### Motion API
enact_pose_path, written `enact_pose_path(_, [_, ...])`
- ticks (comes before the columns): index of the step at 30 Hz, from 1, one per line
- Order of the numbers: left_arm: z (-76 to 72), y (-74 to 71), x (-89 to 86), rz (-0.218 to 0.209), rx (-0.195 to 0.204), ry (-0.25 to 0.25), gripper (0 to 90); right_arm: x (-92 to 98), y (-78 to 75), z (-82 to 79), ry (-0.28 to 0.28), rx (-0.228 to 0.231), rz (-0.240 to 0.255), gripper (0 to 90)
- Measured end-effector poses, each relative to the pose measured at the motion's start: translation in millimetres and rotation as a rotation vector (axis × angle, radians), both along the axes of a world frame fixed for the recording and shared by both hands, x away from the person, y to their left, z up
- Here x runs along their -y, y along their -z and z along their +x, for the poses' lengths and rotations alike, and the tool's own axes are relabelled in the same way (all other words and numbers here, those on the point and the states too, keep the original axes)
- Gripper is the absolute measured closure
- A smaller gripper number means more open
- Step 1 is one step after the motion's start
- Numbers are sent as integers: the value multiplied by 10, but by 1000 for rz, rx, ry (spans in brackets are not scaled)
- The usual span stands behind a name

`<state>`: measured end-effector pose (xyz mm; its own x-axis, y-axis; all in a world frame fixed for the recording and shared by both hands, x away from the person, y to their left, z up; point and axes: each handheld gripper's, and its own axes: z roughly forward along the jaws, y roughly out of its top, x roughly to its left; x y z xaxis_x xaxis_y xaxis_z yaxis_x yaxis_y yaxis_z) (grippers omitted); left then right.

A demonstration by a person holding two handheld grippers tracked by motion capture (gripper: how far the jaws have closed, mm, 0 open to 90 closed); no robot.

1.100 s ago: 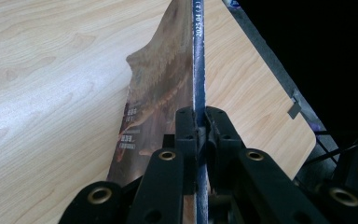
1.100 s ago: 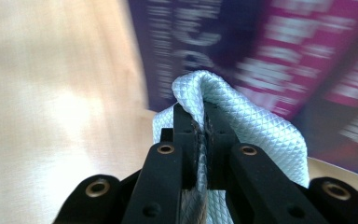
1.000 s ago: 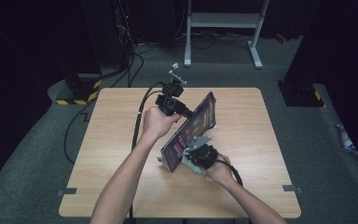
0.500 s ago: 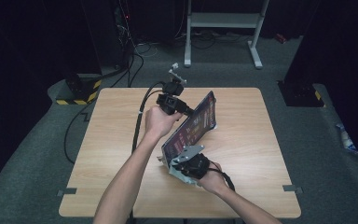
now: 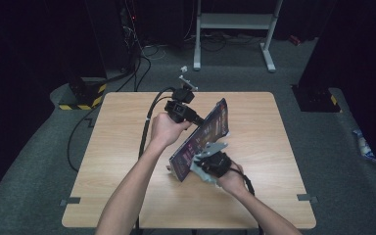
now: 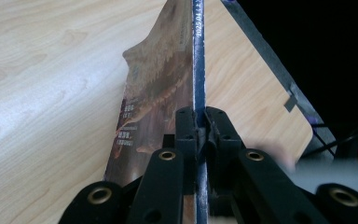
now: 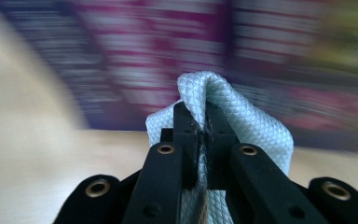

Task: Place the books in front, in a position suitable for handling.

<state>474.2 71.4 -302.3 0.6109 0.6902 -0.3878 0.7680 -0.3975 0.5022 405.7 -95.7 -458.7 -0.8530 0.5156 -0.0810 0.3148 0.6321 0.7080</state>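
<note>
A thin printed board (image 5: 213,128) stands tilted on edge on the wooden table (image 5: 122,147). My left gripper (image 5: 197,119) is shut on its upper edge; in the left gripper view the jaws (image 6: 199,114) clamp the board's blue edge (image 6: 198,56). My right gripper (image 5: 209,160) sits against the board's near face, low down. In the right gripper view it (image 7: 200,112) is shut on a pale green woven cloth (image 7: 261,135), with the blurred purple print of the board (image 7: 168,51) just ahead.
The table's far right part (image 5: 259,117) is bare wood. Cables (image 5: 147,127) trail from the left gripper off the table's far side. A white metal stand (image 5: 235,29) and dark equipment stand on the floor beyond.
The right gripper with the cloth slid down toward the board's near lower corner, then came back up along its face. The left gripper and the board stayed put.
</note>
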Motion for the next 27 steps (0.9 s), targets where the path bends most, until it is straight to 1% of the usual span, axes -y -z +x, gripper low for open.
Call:
enact_pose_path(1, [-16, 1, 0, 1, -2, 3, 843, 83, -7, 81, 40, 7, -1, 855])
enact_pose_path(3, [-46, 4, -11, 0, -9, 17, 842, 247, -28, 224, 128, 8, 8, 855])
enact_pose_path(4, [-60, 6, -22, -2, -8, 22, 842, 337, -29, 290, 168, 12, 21, 854])
enact_pose_path(5, [-75, 8, -35, -9, -10, 24, 842, 415, -18, 343, 209, 4, 35, 855])
enact_pose_path(6, [-86, 7, -52, -14, -14, 31, 842, 479, 0, 384, 238, -7, 35, 854])
enact_pose_path(7, [-98, 1, -70, -14, -9, 34, 842, 527, 26, 415, 255, -10, 25, 854])
enact_pose_path(8, [-106, -4, -75, -20, -11, 28, 843, 558, 60, 433, 265, -26, 18, 854])
enact_pose_path(9, [-104, -13, -87, -18, -7, 31, 842, 558, 76, 429, 263, -30, 12, 854])
enact_pose_path(11, [-101, -28, -92, -25, -7, 26, 842, 484, 89, 355, 221, -34, 0, 854])
enact_pose_path(14, [-127, -34, -71, -8, -5, 41, 842, 285, 77, 183, 103, -35, -9, 854])
enact_pose_path(15, [-145, -31, -64, 0, 1, 49, 842, 225, 71, 125, 62, -15, -21, 854])
enact_pose_path(16, [-168, -28, -64, 3, 0, 56, 842, 192, 66, 95, 38, -3, -28, 854])
enact_pose_path(17, [-187, -21, -72, 2, 0, 64, 842, 190, 58, 105, 41, -10, -28, 854])
enact_pose_path(18, [-209, -15, -80, 5, 2, 65, 842, 220, 45, 141, 63, -15, -25, 854])
enact_pose_path(19, [-229, -11, -88, 4, 1, 62, 842, 270, 32, 191, 95, -17, -22, 854])
enact_pose_path(21, [-253, -2, -124, 10, 3, 75, 842, 401, 16, 307, 173, -22, -15, 854])
enact_pose_path(22, [-259, -1, -134, 11, 3, 81, 842, 495, 11, 390, 213, -24, -29, 854])
enact_pose_path(24, [-272, 1, -152, 12, 5, 87, 842, 616, 3, 479, 271, -26, -33, 854])
enact_pose_path(25, [-275, 3, -158, 12, 9, 92, 842, 674, -6, 505, 293, -28, -20, 854])
enact_pose_path(27, [-274, 12, -160, 9, 6, 89, 842, 725, -20, 513, 291, -24, -12, 854])
